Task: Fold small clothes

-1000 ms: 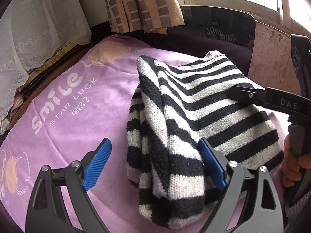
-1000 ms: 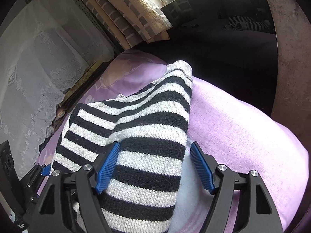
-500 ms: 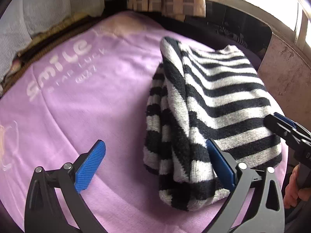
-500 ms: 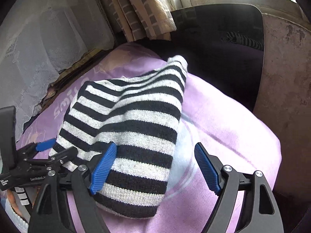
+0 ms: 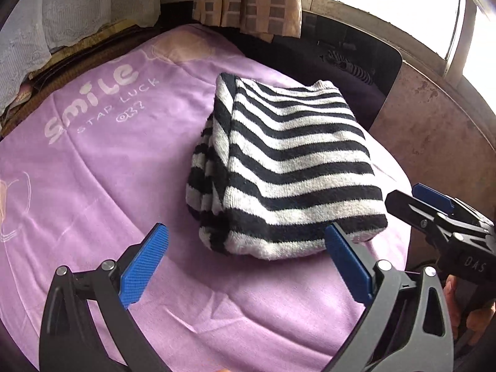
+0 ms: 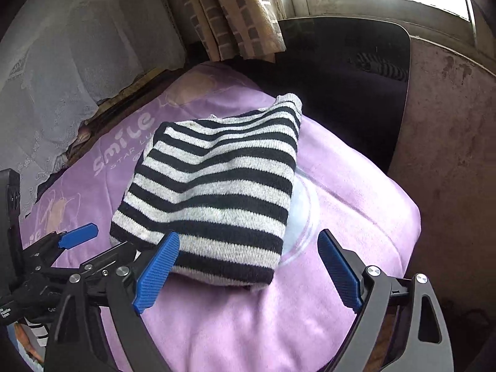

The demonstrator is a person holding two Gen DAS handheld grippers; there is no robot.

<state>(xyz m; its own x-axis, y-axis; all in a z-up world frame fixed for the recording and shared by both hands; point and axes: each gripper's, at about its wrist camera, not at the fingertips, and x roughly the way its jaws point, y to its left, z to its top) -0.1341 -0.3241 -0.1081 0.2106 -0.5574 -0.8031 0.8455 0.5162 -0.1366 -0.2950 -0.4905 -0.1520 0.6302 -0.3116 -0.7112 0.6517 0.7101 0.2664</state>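
Observation:
A black-and-grey striped sweater [image 5: 288, 167] lies folded in a thick rectangle on the purple blanket [image 5: 93, 170]; the right wrist view shows the sweater [image 6: 214, 192] too. My left gripper [image 5: 245, 229] is open just short of its near edge, with neither blue pad touching the knit. My right gripper [image 6: 248, 235] hovers at the near right corner; its jaws are opening and nothing is pressed between them. In the left wrist view the right gripper [image 5: 434, 207] shows at the right edge. In the right wrist view the left gripper [image 6: 77, 235] shows at the lower left.
The blanket carries the print "smile star luck" [image 5: 93, 108]. A checked curtain [image 5: 248, 0] and white lace cloth [image 5: 46, 15] hang behind. A dark glossy panel [image 6: 356, 77] and a stained wall [image 6: 449, 155] stand close on the right. A hand [image 5: 451, 294] holds the right gripper's handle.
Both grippers have drawn back from the sweater and opened wider. The knit that lay between the pads a second ago now rests free on the blanket, folded.

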